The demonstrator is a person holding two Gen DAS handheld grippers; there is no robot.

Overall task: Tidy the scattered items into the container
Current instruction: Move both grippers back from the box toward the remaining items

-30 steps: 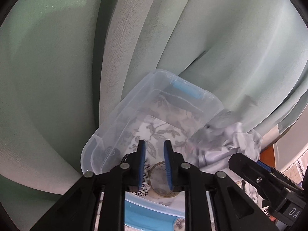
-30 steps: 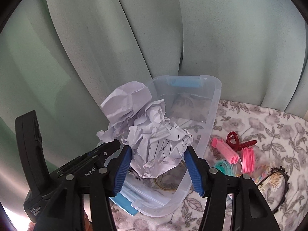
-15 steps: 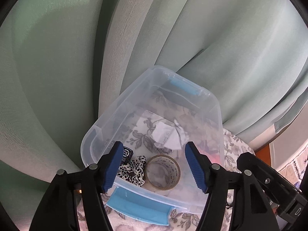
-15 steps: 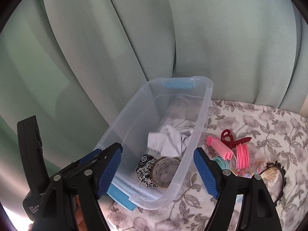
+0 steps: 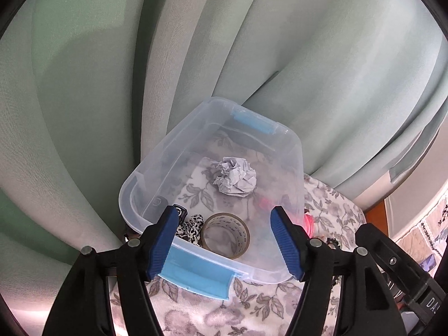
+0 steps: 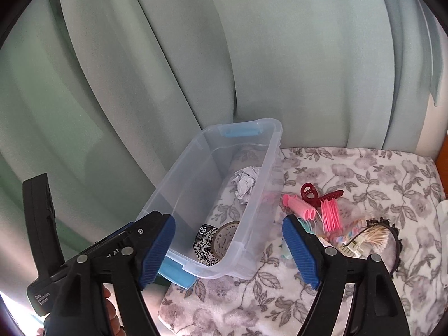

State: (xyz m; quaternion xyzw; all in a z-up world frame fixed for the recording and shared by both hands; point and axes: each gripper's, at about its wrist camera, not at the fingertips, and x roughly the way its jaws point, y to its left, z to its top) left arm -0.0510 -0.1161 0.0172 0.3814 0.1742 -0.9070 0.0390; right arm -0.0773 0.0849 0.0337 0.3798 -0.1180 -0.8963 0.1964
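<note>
Hovering: you hold both grippers above the near end of the clear bin (image 5: pixel 291 151), each one empty.
Left gripper (image 5: pixel 224 240): your blue pads are spread wide, nothing between them.
Right gripper (image 6: pixel 228 247): also spread wide; it holds nothing.
Bin: it sits on the floral cover (image 6: pixel 364 173), against the green curtain (image 6: pixel 280 56), with blue latches at both ends.
Inside the bin: the crumpled paper (image 5: pixel 236 177) lies mid-floor; the tape roll (image 5: pixel 226 233), the spotted scrunchie (image 5: pixel 191 228) and a small black item (image 5: pixel 179 213) sit at the near end.
Outside the bin: you see the pink rollers (image 6: pixel 298 206), the red claw clip (image 6: pixel 316 193), the pink bands (image 6: pixel 331 214), the cotton swabs (image 6: pixel 372 236) and the black headband (image 6: pixel 396 240) scattered on the cover to the bin's right.
</note>
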